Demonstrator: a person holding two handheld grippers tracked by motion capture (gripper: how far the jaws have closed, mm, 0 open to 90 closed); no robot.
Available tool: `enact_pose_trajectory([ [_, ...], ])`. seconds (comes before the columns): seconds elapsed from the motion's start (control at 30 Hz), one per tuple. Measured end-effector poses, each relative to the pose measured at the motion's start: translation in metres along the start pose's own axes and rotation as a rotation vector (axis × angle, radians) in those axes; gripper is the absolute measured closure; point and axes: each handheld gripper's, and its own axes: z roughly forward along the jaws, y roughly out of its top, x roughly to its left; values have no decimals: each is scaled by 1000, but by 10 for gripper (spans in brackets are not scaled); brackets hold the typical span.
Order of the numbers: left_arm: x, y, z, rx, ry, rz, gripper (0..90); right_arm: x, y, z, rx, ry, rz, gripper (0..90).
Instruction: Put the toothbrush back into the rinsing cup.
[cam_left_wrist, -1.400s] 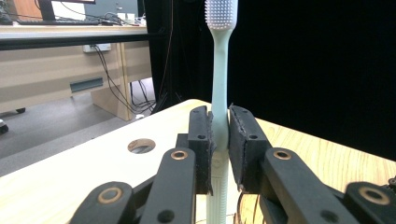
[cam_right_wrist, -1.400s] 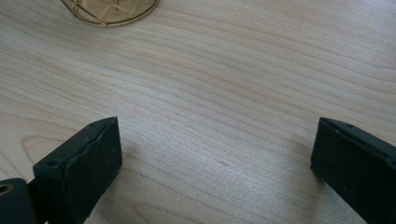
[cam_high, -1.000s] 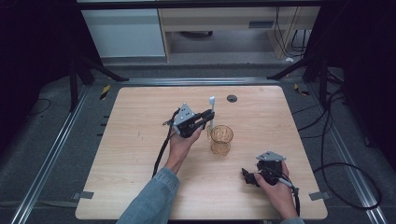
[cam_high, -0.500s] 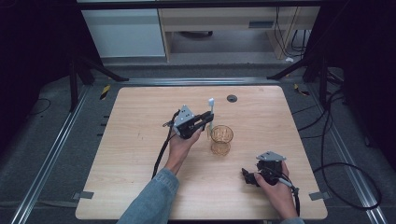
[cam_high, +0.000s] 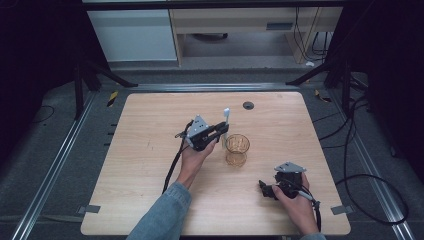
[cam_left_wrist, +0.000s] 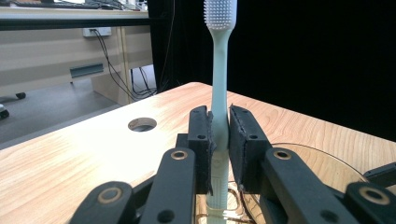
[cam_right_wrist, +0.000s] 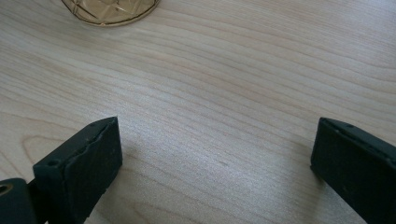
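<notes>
From the high view, one wooden table (cam_high: 150, 165) carries one amber glass cup (cam_high: 236, 149), and one round hole (cam_high: 248, 105) sits in its far edge. Two grippers are in play: the left gripper (cam_high: 223, 129) is just left of the cup, and one pale toothbrush (cam_high: 226, 121) stands upright in it, head upward, close beside the cup's rim; the right gripper (cam_high: 263, 188) rests low on the near right part of the table, well apart from the cup. In the left gripper view, the two black jaws are clamped on the toothbrush (cam_left_wrist: 219, 107) handle, bristle head at the top, with the cup (cam_left_wrist: 322, 168) rim just beyond on the right and the one hole (cam_left_wrist: 142, 124) farther off on the left. In the right gripper view, the two jaws stand wide apart over bare wood with nothing between them, and the cup (cam_right_wrist: 111, 10) base shows at the top edge.
</notes>
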Motion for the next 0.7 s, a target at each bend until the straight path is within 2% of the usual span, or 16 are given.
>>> enact_pose_trajectory([
  [0.7,1,-7,0,7,2,-8,787,0,0,0,0,1,-1,24],
])
